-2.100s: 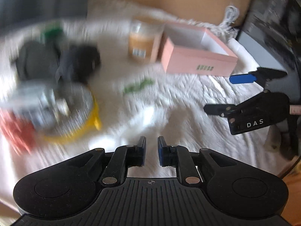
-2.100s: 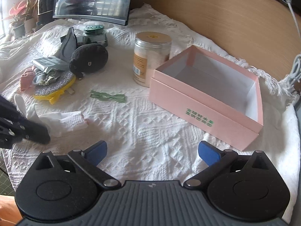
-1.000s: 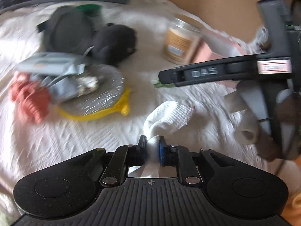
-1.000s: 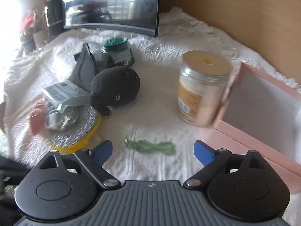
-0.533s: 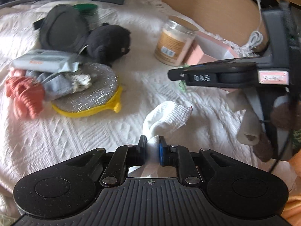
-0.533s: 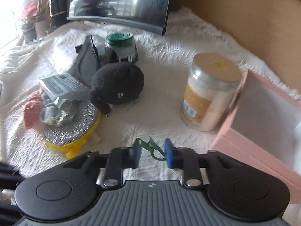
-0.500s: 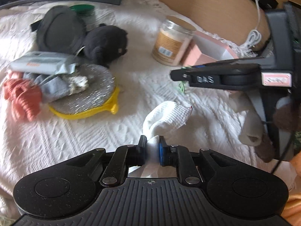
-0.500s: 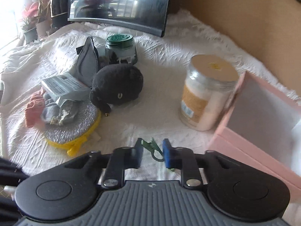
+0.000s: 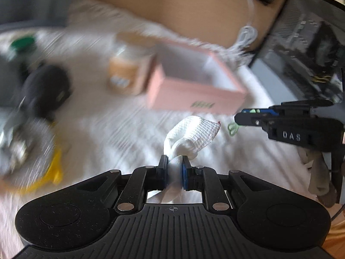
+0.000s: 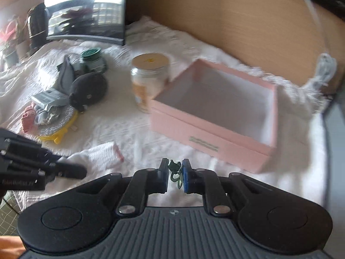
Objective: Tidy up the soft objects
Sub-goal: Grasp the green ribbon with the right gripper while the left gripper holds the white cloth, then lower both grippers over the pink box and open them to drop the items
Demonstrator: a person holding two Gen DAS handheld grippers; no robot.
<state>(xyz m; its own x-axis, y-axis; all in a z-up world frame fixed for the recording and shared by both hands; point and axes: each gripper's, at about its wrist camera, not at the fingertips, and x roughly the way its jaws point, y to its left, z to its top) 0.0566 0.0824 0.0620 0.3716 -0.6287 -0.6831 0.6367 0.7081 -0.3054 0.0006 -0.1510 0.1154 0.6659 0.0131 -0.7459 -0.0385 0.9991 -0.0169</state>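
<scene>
My left gripper (image 9: 174,170) is shut on a white sock (image 9: 192,136) and holds it above the white bedspread, in front of the open pink box (image 9: 194,86). My right gripper (image 10: 175,174) is shut on a small green hair tie (image 10: 175,172), lifted in front of the pink box (image 10: 215,116). In the left wrist view the right gripper (image 9: 248,116) is at the right with the green tie (image 9: 232,127) hanging from it. The left gripper (image 10: 71,170) and sock (image 10: 103,153) show at the lower left of the right wrist view. A black plush toy (image 10: 89,89) lies at the left.
A jar with a beige lid (image 10: 149,82) stands left of the box. A glittery disc on a yellow base (image 10: 58,125), a pink cloth (image 10: 28,116), a grey packet (image 10: 47,98) and a green-lidded jar (image 10: 91,59) crowd the left. A wooden headboard (image 10: 237,21) is behind.
Both grippers have lifted and swung right toward the pink box, the left with the sock, the right with the green tie. The right gripper closed on the tie within the last second.
</scene>
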